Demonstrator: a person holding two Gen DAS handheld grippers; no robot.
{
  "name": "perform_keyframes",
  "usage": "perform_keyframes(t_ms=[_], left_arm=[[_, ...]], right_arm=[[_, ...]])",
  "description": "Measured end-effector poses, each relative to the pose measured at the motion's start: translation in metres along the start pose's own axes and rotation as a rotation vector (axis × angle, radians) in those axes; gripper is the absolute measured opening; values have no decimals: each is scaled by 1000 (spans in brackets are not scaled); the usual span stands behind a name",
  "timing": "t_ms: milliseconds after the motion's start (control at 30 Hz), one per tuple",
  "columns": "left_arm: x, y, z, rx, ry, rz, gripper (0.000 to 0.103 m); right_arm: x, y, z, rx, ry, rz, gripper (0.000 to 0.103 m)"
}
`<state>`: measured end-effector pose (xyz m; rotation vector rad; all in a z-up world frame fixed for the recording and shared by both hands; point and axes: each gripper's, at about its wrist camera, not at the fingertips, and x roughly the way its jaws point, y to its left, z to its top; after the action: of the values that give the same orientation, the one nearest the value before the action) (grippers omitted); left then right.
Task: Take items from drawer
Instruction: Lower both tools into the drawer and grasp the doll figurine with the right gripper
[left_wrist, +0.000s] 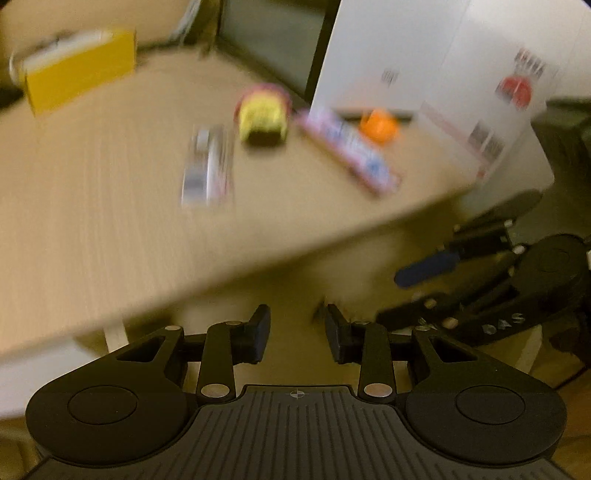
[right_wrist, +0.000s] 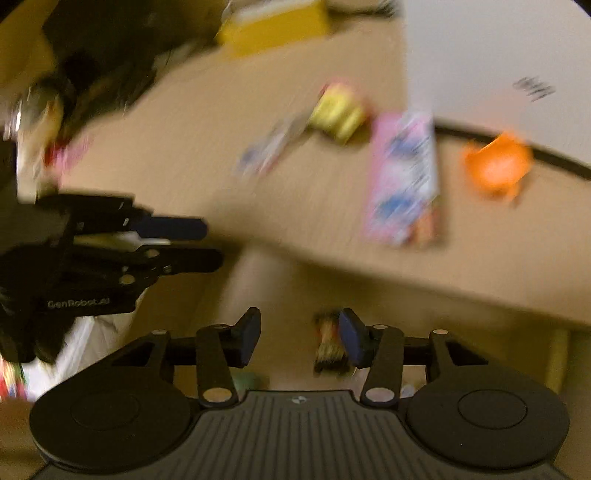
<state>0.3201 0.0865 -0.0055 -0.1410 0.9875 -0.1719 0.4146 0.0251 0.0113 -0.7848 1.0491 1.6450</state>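
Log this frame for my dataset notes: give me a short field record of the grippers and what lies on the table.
left gripper: open, empty, below the table edge
right gripper: open, empty
table: light wood
on table: yellow box, yellow item, pink packet, orange item, small packet
drawer: not identifiable
image quality: heavy motion blur

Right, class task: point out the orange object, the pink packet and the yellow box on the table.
orange object (right_wrist: 496, 166): right wrist view, on its blurred body.
pink packet (right_wrist: 402, 177): right wrist view, middle of its printed face.
yellow box (left_wrist: 79, 72): left wrist view, on its front side.
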Motion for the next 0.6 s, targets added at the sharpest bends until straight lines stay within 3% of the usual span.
perform_keyframes(t_ms=[100, 267, 500, 600], left_arm=[[9, 7, -13, -51, 47, 11, 35], [11, 19, -20, -110, 65, 34, 35], [12, 23, -28, -165, 80, 54, 35], [15, 22, -29, -179, 87, 58, 35]], right_arm=[[35, 7, -3, -51, 57, -81, 56], [77, 12, -6, -185, 67, -217, 61], [118, 1, 4, -158, 116, -206, 62], [123, 1, 7, -162, 96, -184, 64]])
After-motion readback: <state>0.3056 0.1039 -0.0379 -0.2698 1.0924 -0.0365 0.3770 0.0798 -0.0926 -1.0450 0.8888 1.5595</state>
